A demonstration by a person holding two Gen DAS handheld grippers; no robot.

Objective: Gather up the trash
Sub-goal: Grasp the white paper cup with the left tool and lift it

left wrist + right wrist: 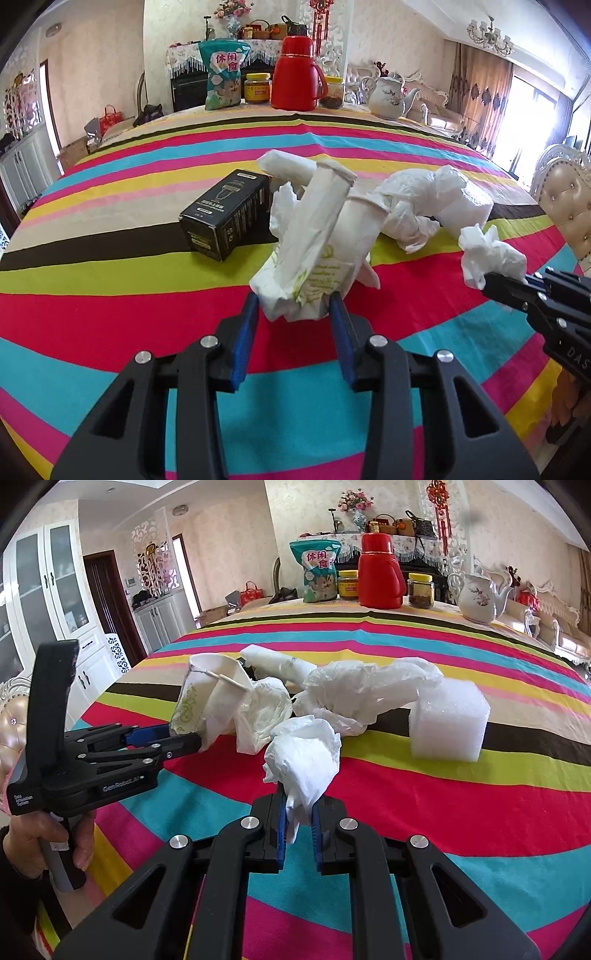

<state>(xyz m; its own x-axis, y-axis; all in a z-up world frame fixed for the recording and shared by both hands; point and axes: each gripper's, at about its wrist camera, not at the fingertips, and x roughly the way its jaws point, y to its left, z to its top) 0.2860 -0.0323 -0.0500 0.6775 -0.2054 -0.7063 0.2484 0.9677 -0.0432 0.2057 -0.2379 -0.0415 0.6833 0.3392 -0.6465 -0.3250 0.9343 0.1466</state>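
Note:
On the striped tablecloth [110,280] lies a heap of trash. My left gripper [293,304] has its blue pads against both sides of a crushed paper cup [317,236] with a green print, which leans up and away from me. From the right wrist view, the left gripper [184,738] holds that paper cup [199,705] by its base. My right gripper [299,812] is shut on a crumpled white tissue [304,757]; it also shows at the right edge as the right gripper [491,286] with the tissue [491,254].
A black box [225,214], a rolled white wrapper [286,166], a white plastic bag [362,686] and a foam block [448,720] lie around the cup. A snack bag [223,74], red thermos [295,74], jars and teapot [388,96] stand at the far edge. A padded chair [565,199] is on the right.

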